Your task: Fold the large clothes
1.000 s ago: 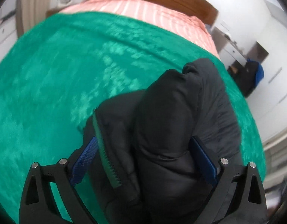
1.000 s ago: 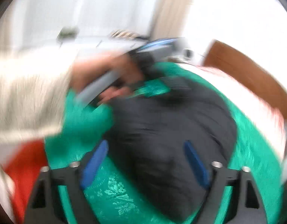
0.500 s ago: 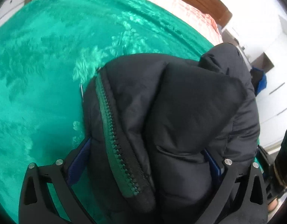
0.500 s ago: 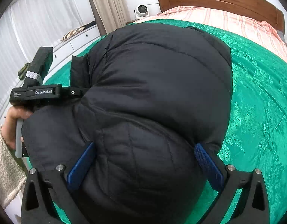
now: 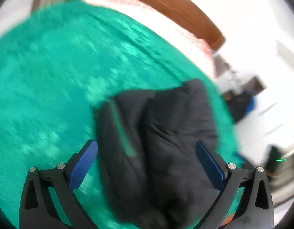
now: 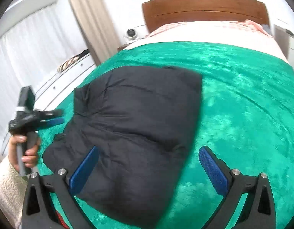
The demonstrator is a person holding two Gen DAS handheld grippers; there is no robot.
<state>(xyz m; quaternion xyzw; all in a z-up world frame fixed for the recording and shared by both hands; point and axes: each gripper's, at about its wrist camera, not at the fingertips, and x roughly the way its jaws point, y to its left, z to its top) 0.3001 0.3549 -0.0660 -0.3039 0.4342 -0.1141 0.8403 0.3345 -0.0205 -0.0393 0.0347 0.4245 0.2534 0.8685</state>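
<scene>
Black puffer jacket [image 6: 135,133]: folded bundle lying on the green bedspread [image 6: 242,103], long axis running near-to-far toward the headboard [image 6: 204,5], zipper edge at left in the left wrist view. Left gripper [image 5: 147,164]: jaws wide, holding nothing, jacket in front of them. Right gripper [image 6: 148,168]: jaws wide, jacket's near right corner between them.

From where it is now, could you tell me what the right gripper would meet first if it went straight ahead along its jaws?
Most likely the folded black jacket: it lies on the green bedspread ahead of the right gripper, whose jaws are wide open. Depth is unclear.
</scene>
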